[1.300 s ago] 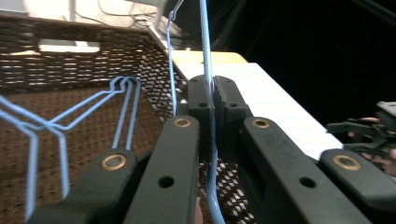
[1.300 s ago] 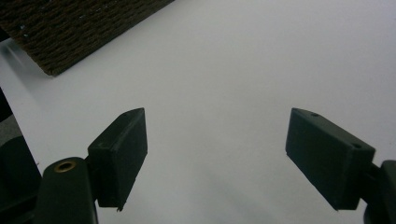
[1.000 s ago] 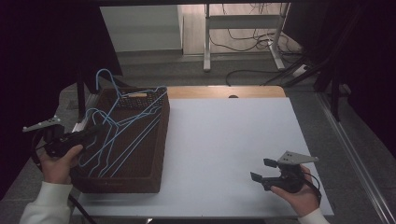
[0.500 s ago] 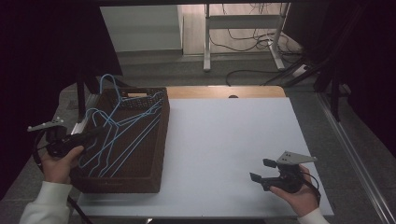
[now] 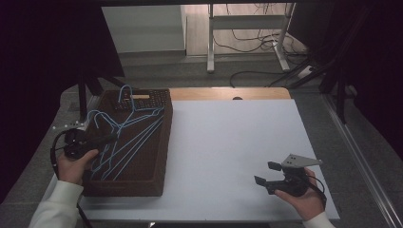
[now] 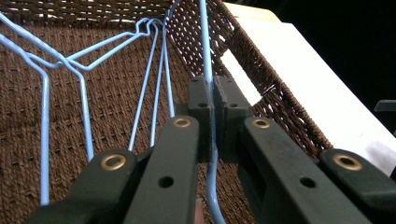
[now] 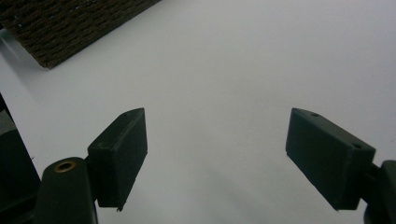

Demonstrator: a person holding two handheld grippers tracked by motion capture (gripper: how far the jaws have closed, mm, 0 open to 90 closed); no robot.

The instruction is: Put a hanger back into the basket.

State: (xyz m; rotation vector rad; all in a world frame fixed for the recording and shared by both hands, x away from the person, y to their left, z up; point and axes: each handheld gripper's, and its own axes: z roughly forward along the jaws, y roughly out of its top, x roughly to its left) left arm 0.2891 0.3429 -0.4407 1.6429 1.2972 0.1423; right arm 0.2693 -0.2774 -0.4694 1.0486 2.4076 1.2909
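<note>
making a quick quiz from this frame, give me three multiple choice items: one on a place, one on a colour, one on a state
1. Where do the wire hangers lie?
A. in the woven tray
B. on the white tabletop
C. on the floor

2. What colour are the hangers?
A. red
B. light blue
C. black

3. How does the left gripper stand?
A. wide open above the table
B. shut on nothing
C. shut on a hanger wire

Answers:
1. A, the high view shows them inside the brown tray at the table's left.
2. B, the wires show pale blue in both views.
3. C, the left gripper view shows its fingers pressed on a wire.
</note>
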